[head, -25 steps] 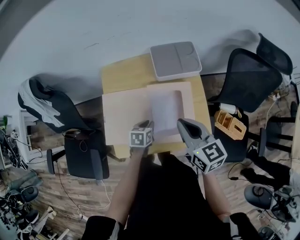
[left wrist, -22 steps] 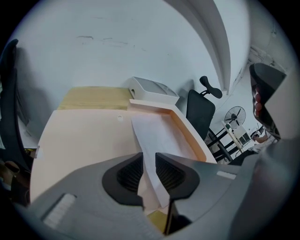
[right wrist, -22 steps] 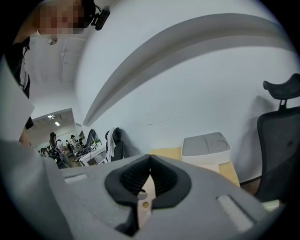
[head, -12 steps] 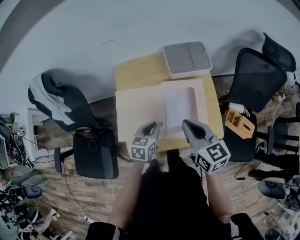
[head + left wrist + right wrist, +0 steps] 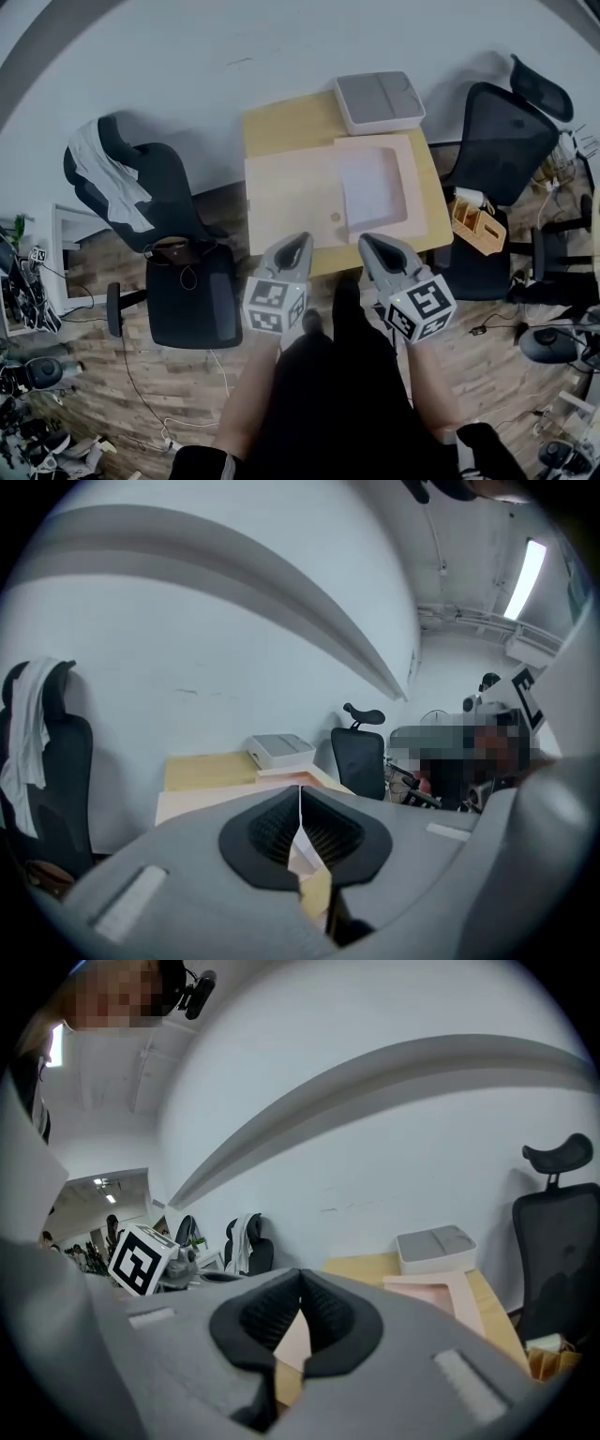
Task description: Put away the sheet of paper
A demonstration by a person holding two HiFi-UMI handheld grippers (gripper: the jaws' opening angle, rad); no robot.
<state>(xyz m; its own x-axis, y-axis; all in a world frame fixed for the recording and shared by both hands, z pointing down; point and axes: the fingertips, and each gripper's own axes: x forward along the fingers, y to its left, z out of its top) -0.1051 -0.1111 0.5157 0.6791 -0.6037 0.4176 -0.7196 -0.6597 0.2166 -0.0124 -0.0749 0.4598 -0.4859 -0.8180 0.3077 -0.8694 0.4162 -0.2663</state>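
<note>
A white sheet of paper (image 5: 369, 186) lies flat inside the right half of an open pale pink folder (image 5: 289, 199) on the wooden table (image 5: 281, 127). The folder also shows in the left gripper view (image 5: 202, 801) and the right gripper view (image 5: 433, 1290). My left gripper (image 5: 302, 241) (image 5: 300, 791) hangs shut and empty just short of the table's near edge. My right gripper (image 5: 366, 243) (image 5: 300, 1275) is beside it, also shut on nothing. Both point toward the folder without touching it.
A grey flat box (image 5: 380, 101) (image 5: 279, 750) (image 5: 435, 1245) sits at the table's far end against the white wall. Black office chairs stand on the left (image 5: 192, 298) and right (image 5: 502, 136), one draped with a white garment (image 5: 103, 178). A wooden organiser (image 5: 476, 225) rests at the right.
Both grippers have drawn back from over the folder's near edge toward the person, off the table. The paper and folder stay in place.
</note>
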